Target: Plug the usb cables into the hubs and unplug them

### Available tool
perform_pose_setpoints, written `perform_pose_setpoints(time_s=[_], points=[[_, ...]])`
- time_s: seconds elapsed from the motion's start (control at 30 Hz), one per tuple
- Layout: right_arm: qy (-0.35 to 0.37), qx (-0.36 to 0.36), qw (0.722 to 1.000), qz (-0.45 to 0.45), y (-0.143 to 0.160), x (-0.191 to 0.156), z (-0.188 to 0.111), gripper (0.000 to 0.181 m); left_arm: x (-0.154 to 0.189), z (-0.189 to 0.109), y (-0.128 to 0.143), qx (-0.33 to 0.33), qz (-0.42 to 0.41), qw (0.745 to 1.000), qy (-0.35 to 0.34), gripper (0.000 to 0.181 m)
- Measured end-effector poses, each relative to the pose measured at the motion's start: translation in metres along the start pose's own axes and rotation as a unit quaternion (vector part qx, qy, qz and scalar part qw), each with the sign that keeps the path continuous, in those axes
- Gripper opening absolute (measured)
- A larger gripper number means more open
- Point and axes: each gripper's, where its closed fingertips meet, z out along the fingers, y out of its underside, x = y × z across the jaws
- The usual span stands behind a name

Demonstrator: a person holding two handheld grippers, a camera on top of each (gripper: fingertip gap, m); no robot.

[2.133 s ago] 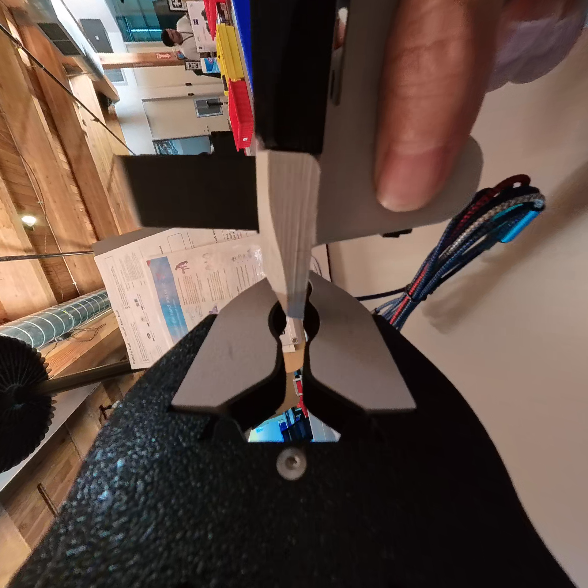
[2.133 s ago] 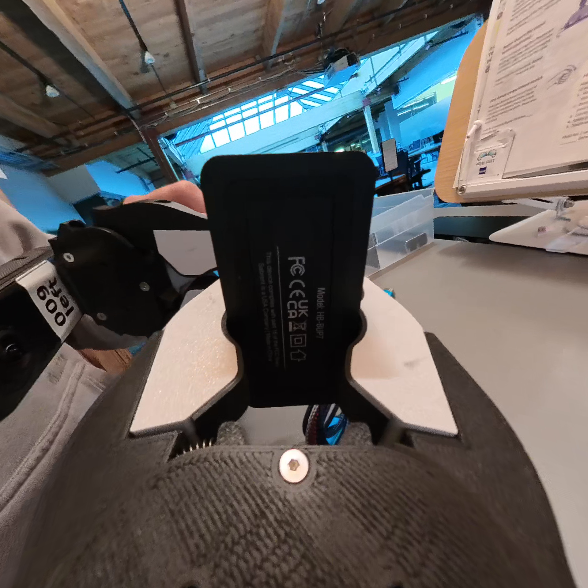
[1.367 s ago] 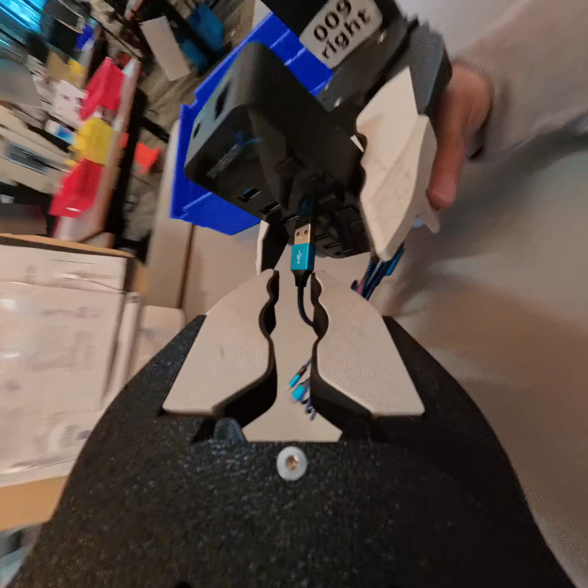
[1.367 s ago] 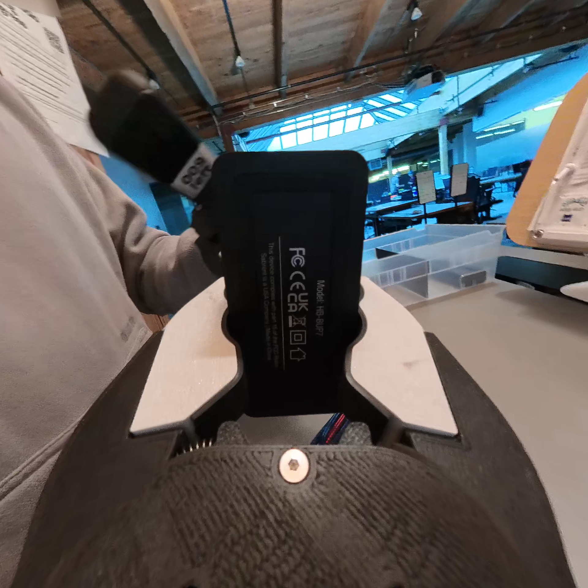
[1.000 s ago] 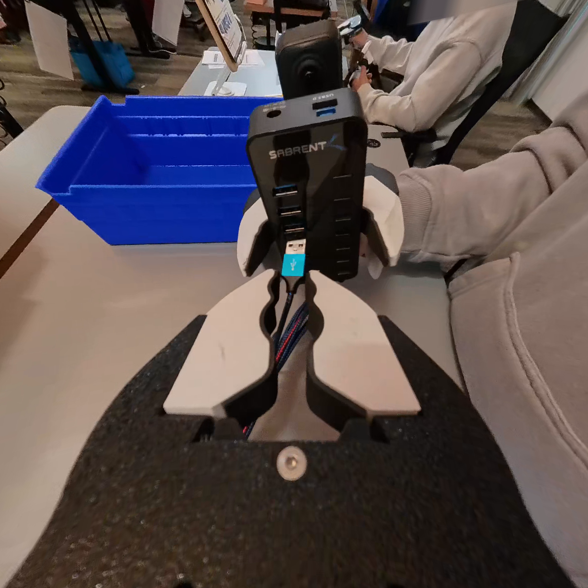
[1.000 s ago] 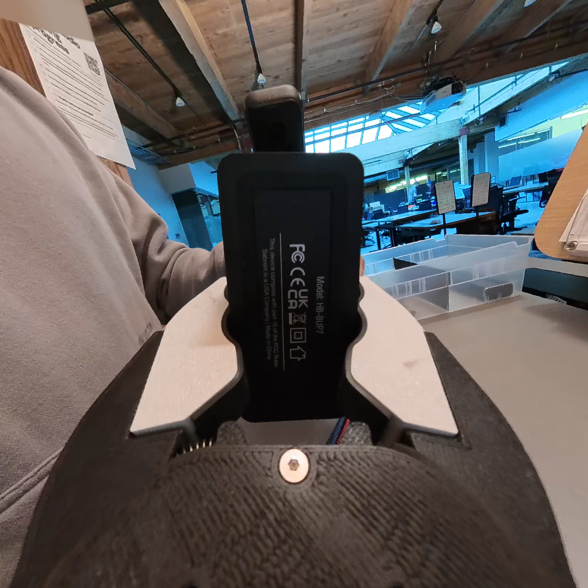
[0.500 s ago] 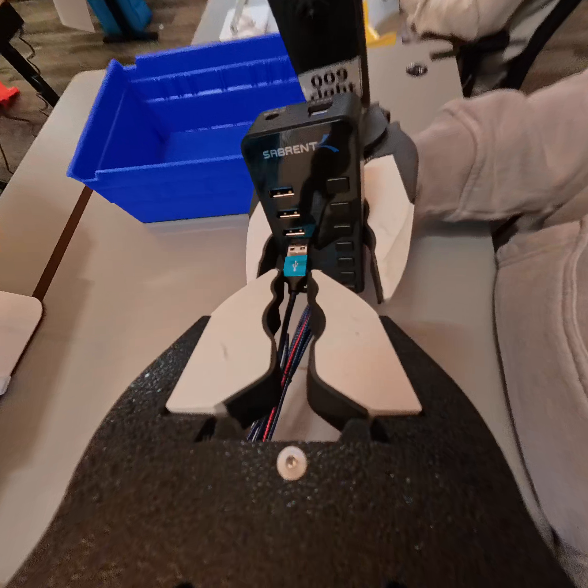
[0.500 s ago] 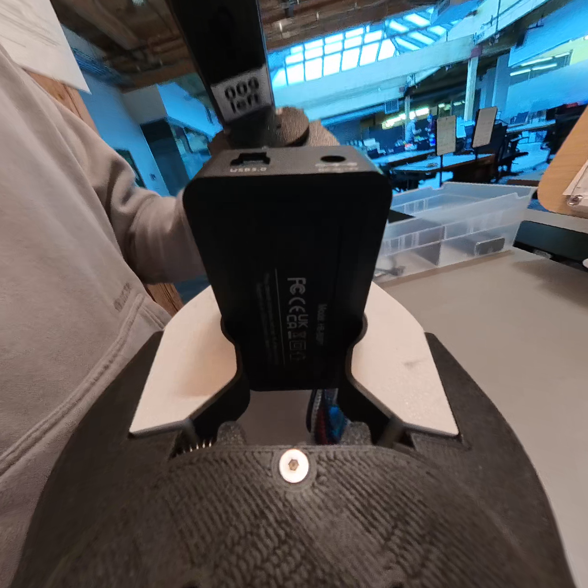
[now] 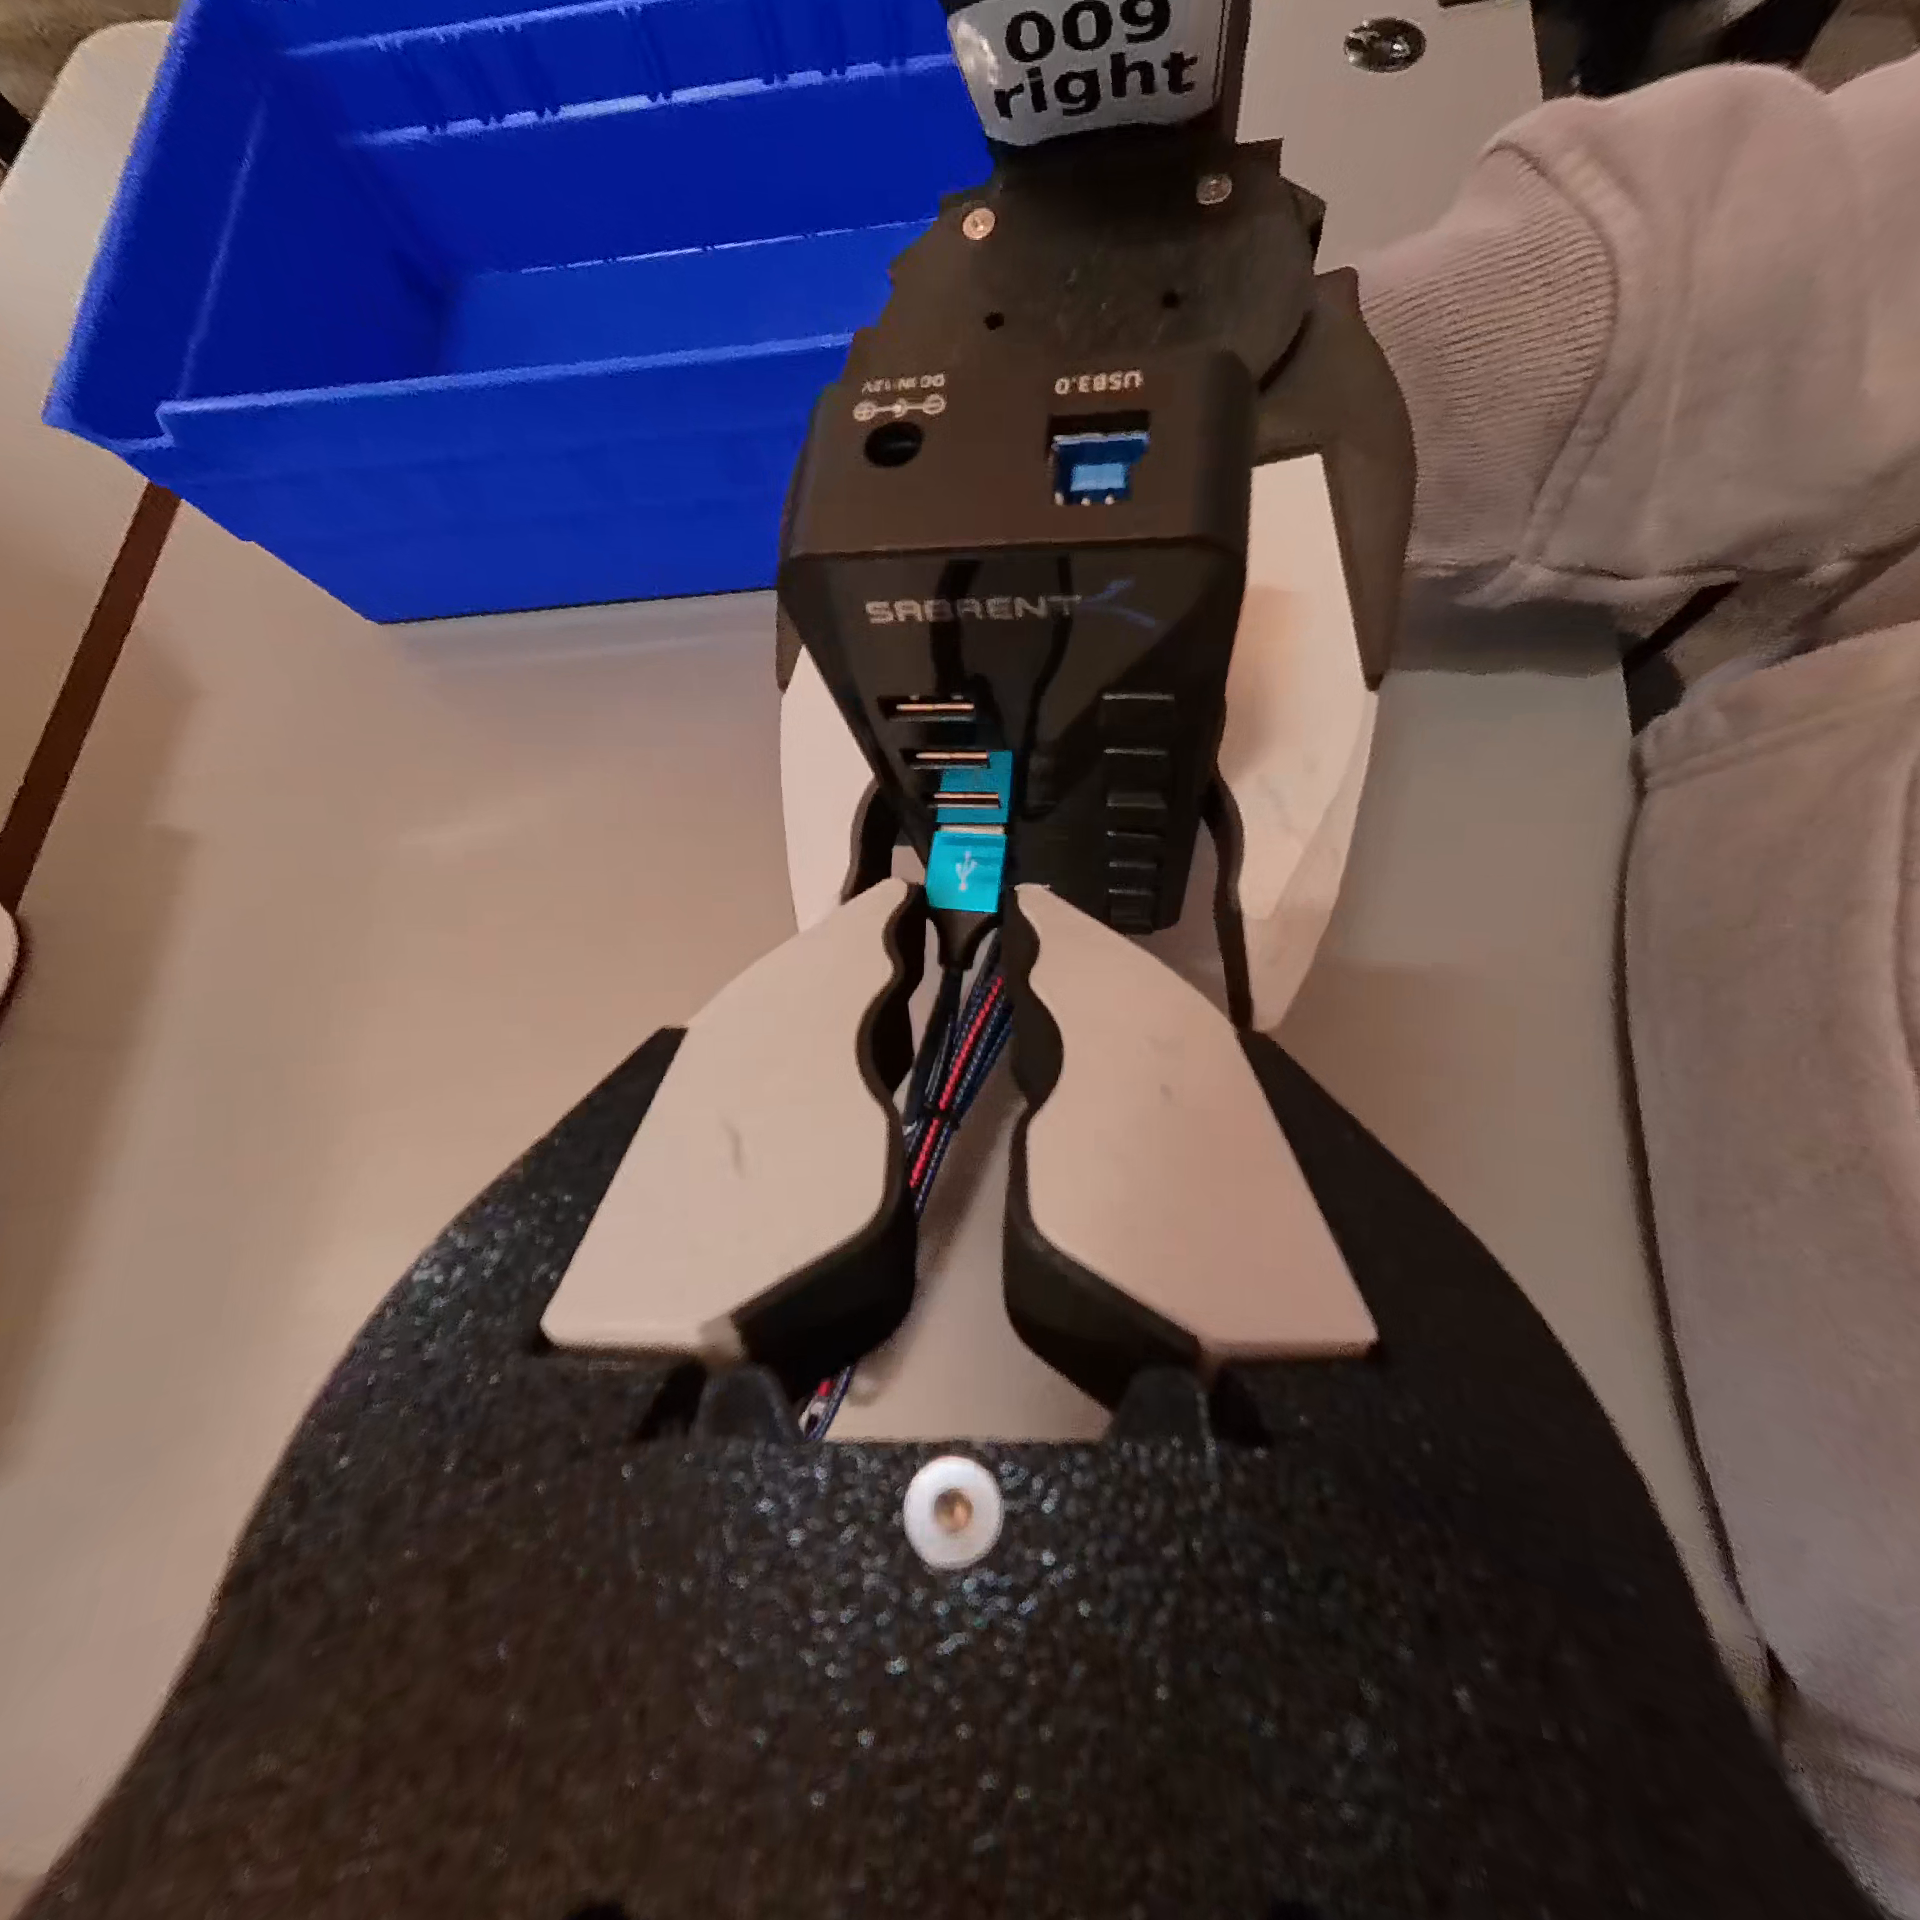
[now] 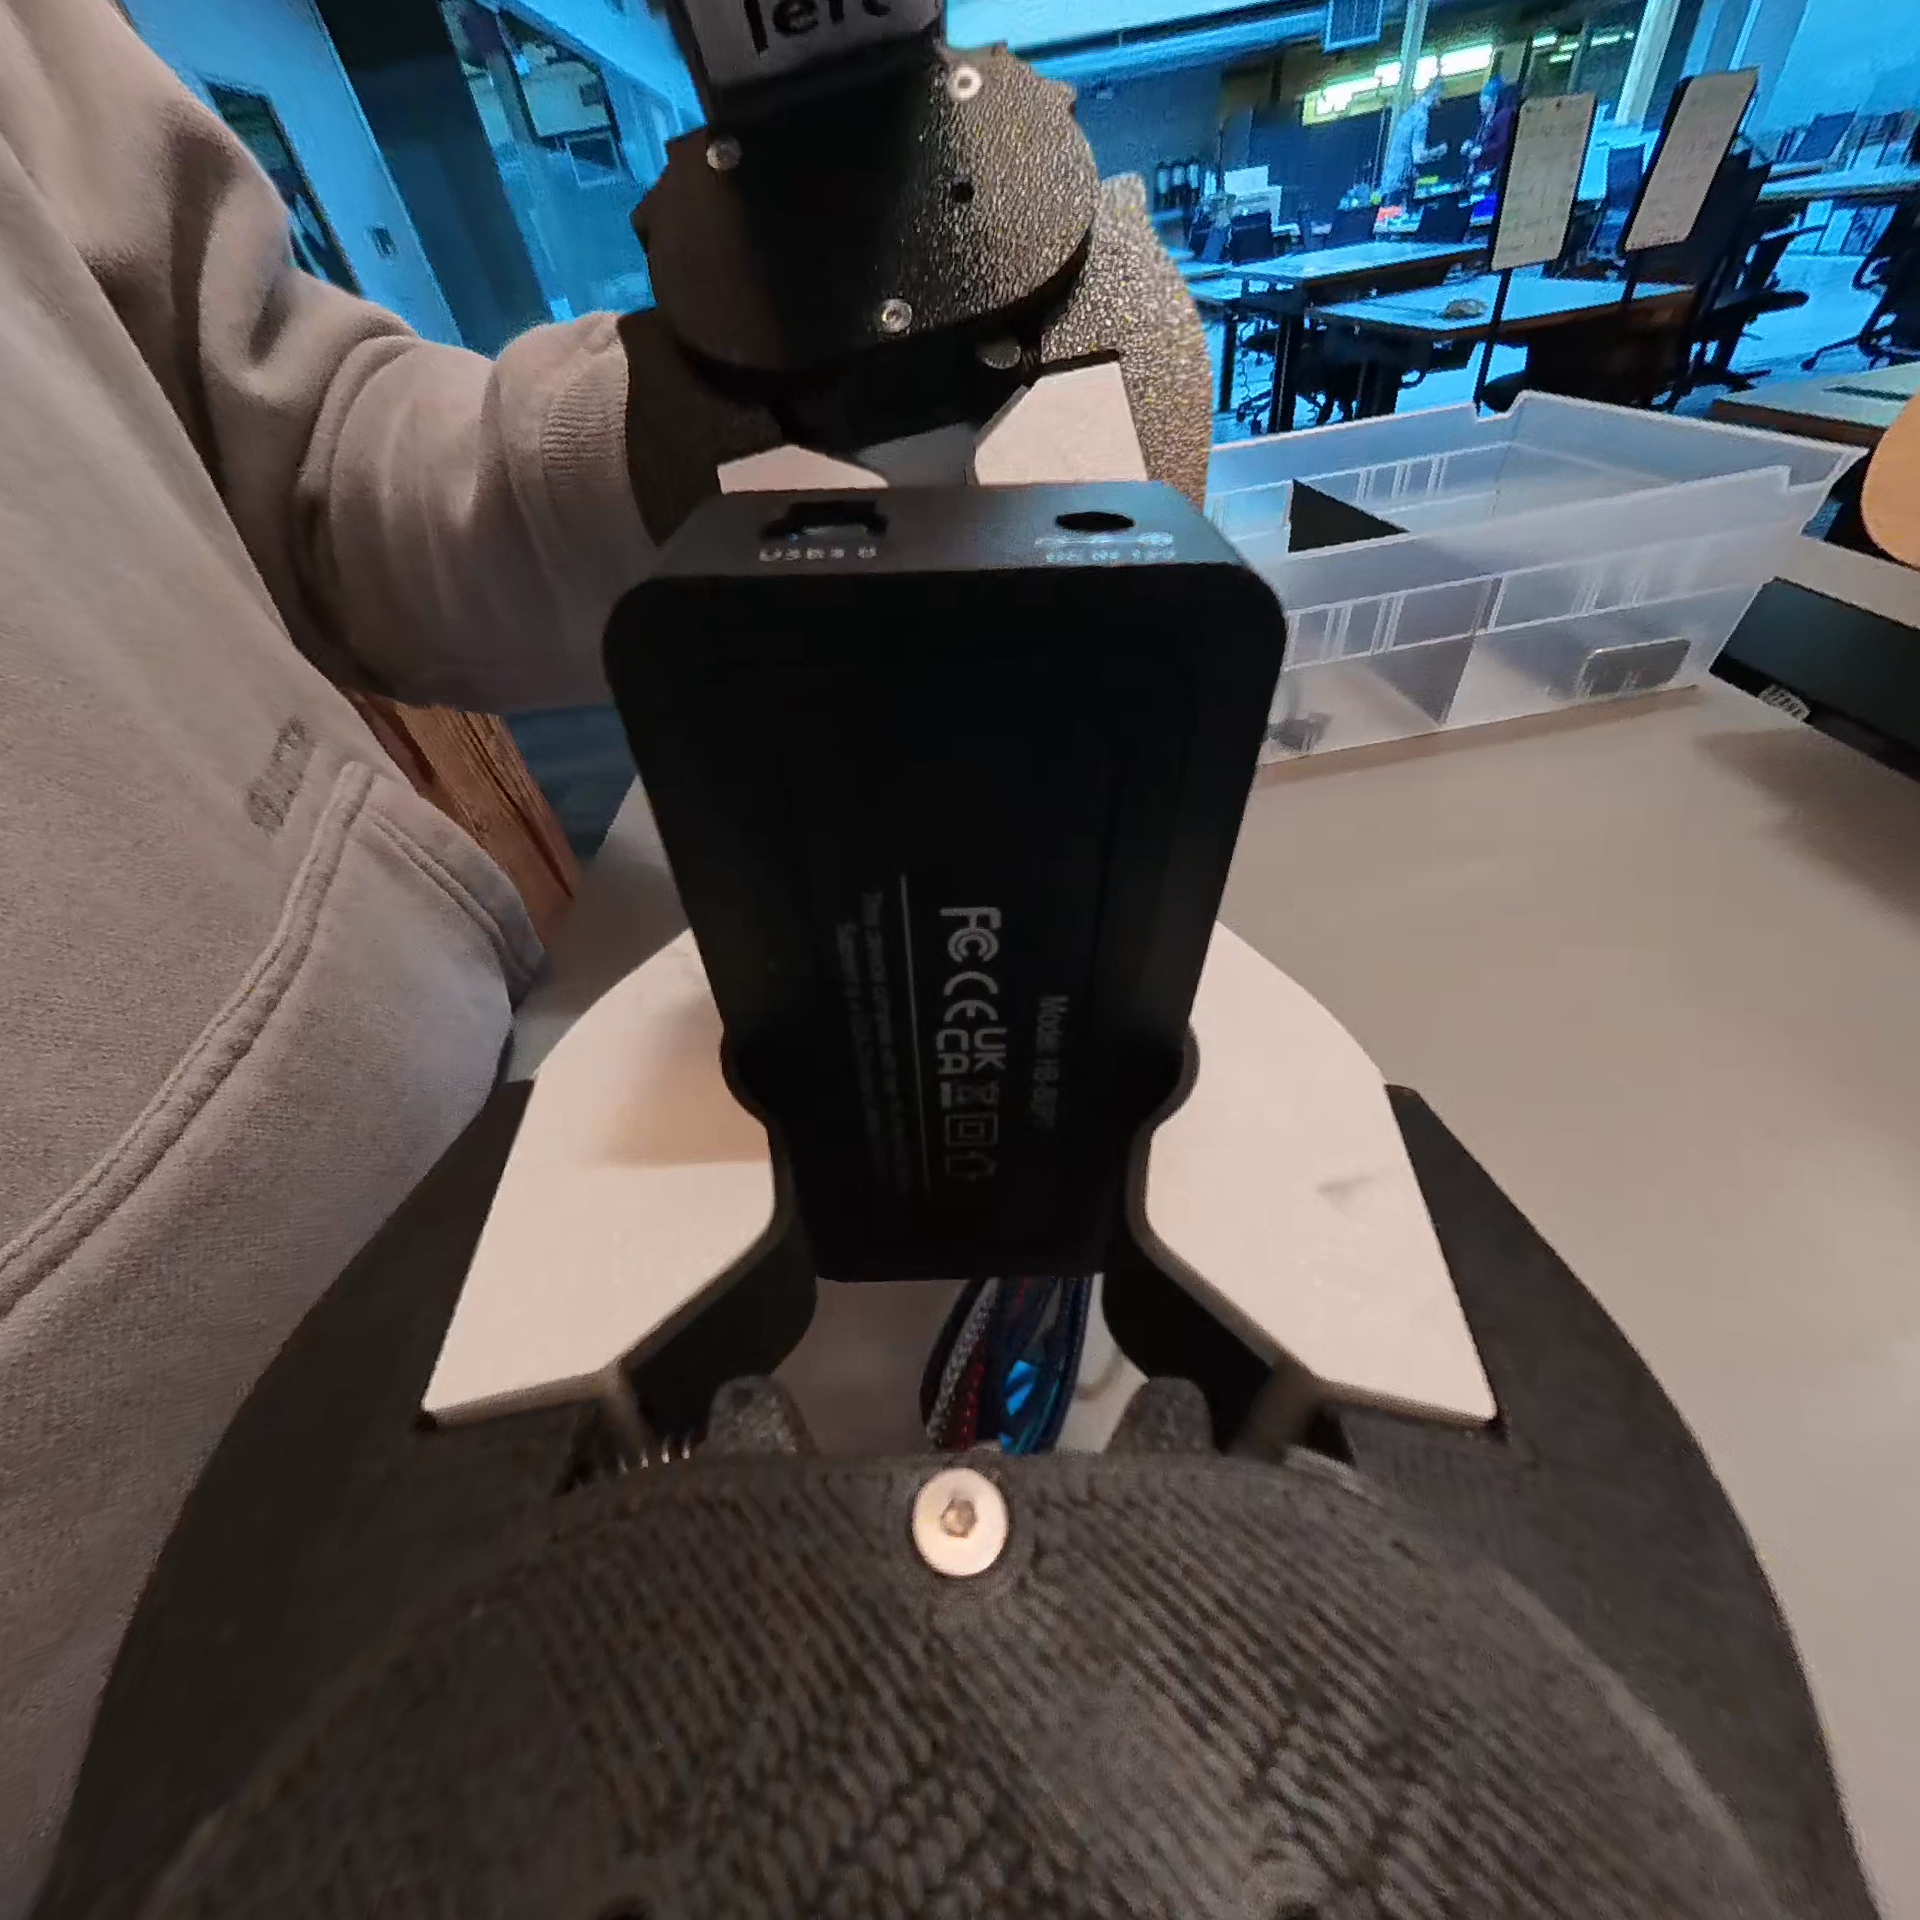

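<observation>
My right gripper (image 10: 956, 1039) is shut on a black USB hub (image 10: 945, 831) and holds it upright above the table, its underside towards me. In the left wrist view the hub (image 9: 1122, 613) shows its port side, gripped between the right gripper's white fingers (image 9: 1304, 800). My left gripper (image 9: 961, 909) is shut on the cable just behind a teal USB plug (image 9: 966, 873). The plug sits against a lower port in the hub's left column, and its metal tip no longer shows. A bundle of braided cables (image 10: 1008, 1361) hangs below the hub.
A blue divided bin (image 9: 499, 312) stands on the beige table (image 9: 416, 935) at the back left. A clear plastic divided bin (image 10: 1507, 561) stands at the far right in the right wrist view. A person's grey sleeve (image 9: 1662, 416) is at the right.
Both grippers have swung round until they face each other. The left gripper has brought the teal plug up to the hub, and its metal tip has gone into a port.
</observation>
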Motion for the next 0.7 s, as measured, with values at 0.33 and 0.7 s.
perform_pose_setpoints(time_s=[0.33,0.7], points=[[0.038,-0.011,0.999,-0.007,0.005,0.012,0.001,0.070,0.003,-0.040,-0.044,0.147,-0.071,0.986,0.019,0.080],[0.035,-0.006,0.999,-0.009,-0.002,0.006,0.014,0.070,0.003,-0.020,-0.043,0.121,-0.034,0.992,0.033,0.060]])
